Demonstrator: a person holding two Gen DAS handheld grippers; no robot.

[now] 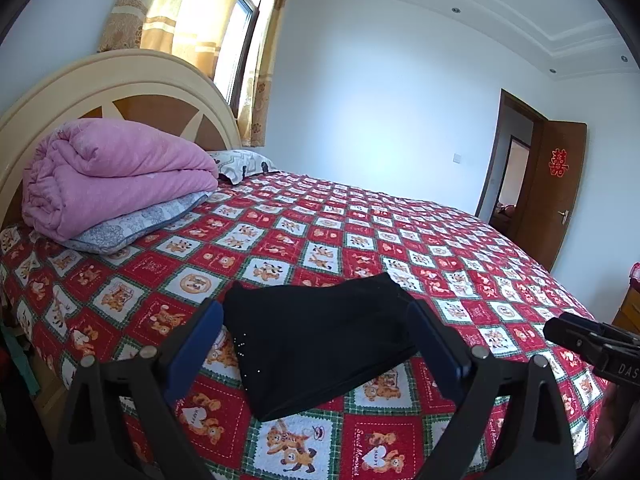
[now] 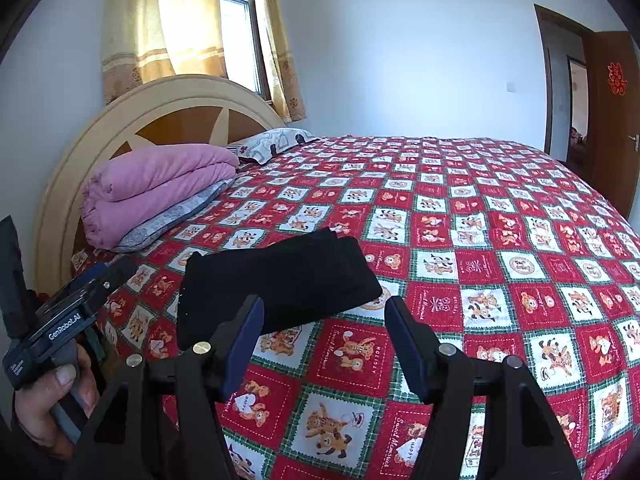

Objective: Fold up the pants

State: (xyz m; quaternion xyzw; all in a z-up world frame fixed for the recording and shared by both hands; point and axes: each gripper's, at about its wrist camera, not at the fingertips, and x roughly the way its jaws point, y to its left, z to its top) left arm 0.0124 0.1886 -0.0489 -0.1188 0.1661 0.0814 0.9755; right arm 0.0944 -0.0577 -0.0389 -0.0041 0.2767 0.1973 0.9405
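Matt black cloth pants, printed quilted cloth bedspread

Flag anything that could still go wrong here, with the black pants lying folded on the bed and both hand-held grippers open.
1. The pants lie near the bed's near edge; a nudge from the left hand-held gripper could drag them toward it.
2. The upper layers look slightly offset at the far corner, so the fold may loosen if bumped.
3. The right hand-held gripper hangs close to the bedspread and could snag it.
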